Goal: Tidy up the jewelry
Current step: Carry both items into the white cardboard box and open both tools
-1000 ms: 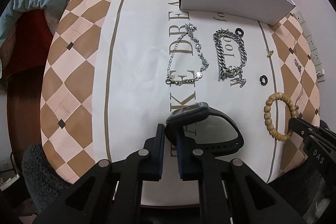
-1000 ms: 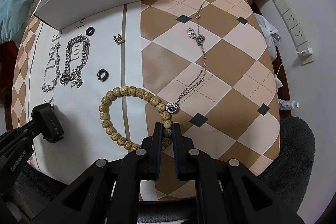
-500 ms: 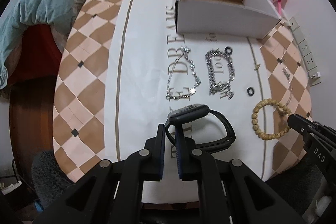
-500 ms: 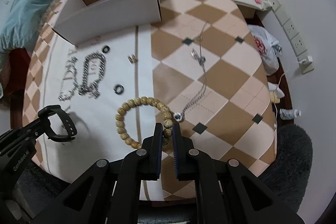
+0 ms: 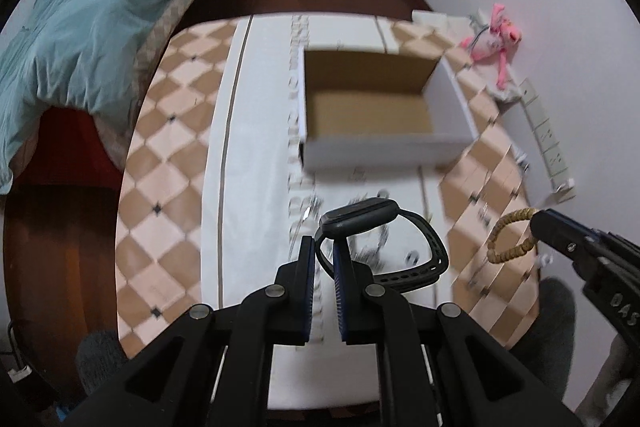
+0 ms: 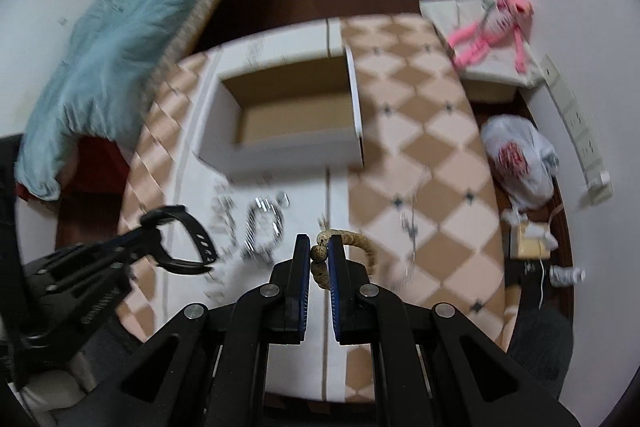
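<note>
Watch (image 5: 374,223) pinched in left gripper (image 5: 323,259); bracelet (image 6: 352,247) in right gripper (image 6: 319,259).

My box (image 5: 384,147) sits on the desk (image 5: 248,187) behind what look like chains (image 6: 260,223); the bed (image 5: 80,19) lies left.

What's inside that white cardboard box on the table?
The white cardboard box looks empty: only its bare brown floor and inner walls show in both views. The strip of floor just behind the near wall is hidden, and the pictures are blurred, so something tiny could be missed.
</note>
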The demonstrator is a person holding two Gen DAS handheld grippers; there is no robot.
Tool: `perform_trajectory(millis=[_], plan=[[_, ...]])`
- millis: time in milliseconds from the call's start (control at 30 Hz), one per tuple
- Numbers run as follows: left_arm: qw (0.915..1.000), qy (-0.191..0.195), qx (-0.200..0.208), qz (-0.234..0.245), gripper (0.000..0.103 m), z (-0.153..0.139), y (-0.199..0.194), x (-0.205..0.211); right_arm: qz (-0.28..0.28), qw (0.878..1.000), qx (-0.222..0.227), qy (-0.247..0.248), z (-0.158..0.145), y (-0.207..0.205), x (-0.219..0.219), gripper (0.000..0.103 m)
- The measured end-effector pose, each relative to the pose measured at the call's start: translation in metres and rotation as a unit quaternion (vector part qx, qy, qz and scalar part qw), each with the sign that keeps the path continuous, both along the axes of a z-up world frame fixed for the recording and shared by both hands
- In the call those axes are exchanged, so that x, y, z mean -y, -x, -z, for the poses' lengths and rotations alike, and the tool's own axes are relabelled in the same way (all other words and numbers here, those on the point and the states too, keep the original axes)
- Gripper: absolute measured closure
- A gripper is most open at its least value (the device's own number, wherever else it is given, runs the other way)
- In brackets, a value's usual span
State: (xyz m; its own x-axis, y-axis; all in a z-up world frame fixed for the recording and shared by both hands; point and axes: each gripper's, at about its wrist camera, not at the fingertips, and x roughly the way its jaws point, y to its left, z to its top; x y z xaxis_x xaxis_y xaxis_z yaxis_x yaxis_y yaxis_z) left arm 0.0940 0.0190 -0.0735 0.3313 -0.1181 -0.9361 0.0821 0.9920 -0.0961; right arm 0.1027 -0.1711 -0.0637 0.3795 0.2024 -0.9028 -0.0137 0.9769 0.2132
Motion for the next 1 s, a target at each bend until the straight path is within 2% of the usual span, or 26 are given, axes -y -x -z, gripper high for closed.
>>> perform_trajectory(millis=[133,233,467,700,767,800,833,867,900,933,967,1000], plan=[[0.9999,0.007,0.009,0.005,0.097,-0.01,-0.032,0.003,-0.019,0.999,0.027,-0.008,-0.027,-0.035,-0.001,0.094],[0.9999,0.008,0.008,0.005,0.097,-0.01,-0.058,0.005,-0.031,0.999,0.036,-0.004,-0.032,-0.067,-0.006,0.094],[0.9995,0.019,-0.026,0.008,0.096,0.008,-0.117,0.008,-0.036,0.999,0.002,-0.006,-0.003,-0.142,-0.008,0.094],[0.9987,0.02,-0.046,-0.005,0.09,0.02,-0.155,0.011,-0.057,0.997,-0.046,-0.022,0.027,-0.178,-0.012,0.093],[0.9988,0.019,-0.045,-0.005,0.085,0.021,-0.16,0.012,-0.073,0.995,-0.066,-0.031,0.037,-0.185,-0.015,0.093],[0.999,0.019,-0.041,-0.005,0.076,0.02,-0.161,0.012,-0.075,0.994,-0.072,-0.029,0.041,-0.186,-0.016,0.092],[0.9991,0.019,-0.036,-0.006,0.059,0.018,-0.162,0.011,-0.077,0.994,-0.076,-0.03,0.045,-0.185,-0.016,0.085],[0.9993,0.015,-0.032,-0.008,0.045,0.017,-0.163,0.011,-0.077,0.993,-0.08,-0.027,0.048,-0.185,-0.015,0.068],[0.9995,0.011,-0.026,-0.01,0.02,0.016,-0.162,0.009,-0.076,0.993,-0.082,-0.025,0.051,-0.183,-0.013,0.058],[0.9997,0.005,-0.019,-0.014,0.016,0.015,-0.161,0.007,-0.073,0.994,-0.082,-0.024,0.052,-0.182,-0.011,0.043],[0.9997,0.002,-0.015,-0.017,0.014,0.015,-0.16,0.004,-0.07,0.994,-0.08,-0.017,0.053,-0.18,-0.009,0.035],[0.9997,0.0,-0.014,-0.022,0.011,0.015,-0.158,0.001,-0.069,0.994,-0.079,-0.012,0.054,-0.178,-0.008,0.033]])
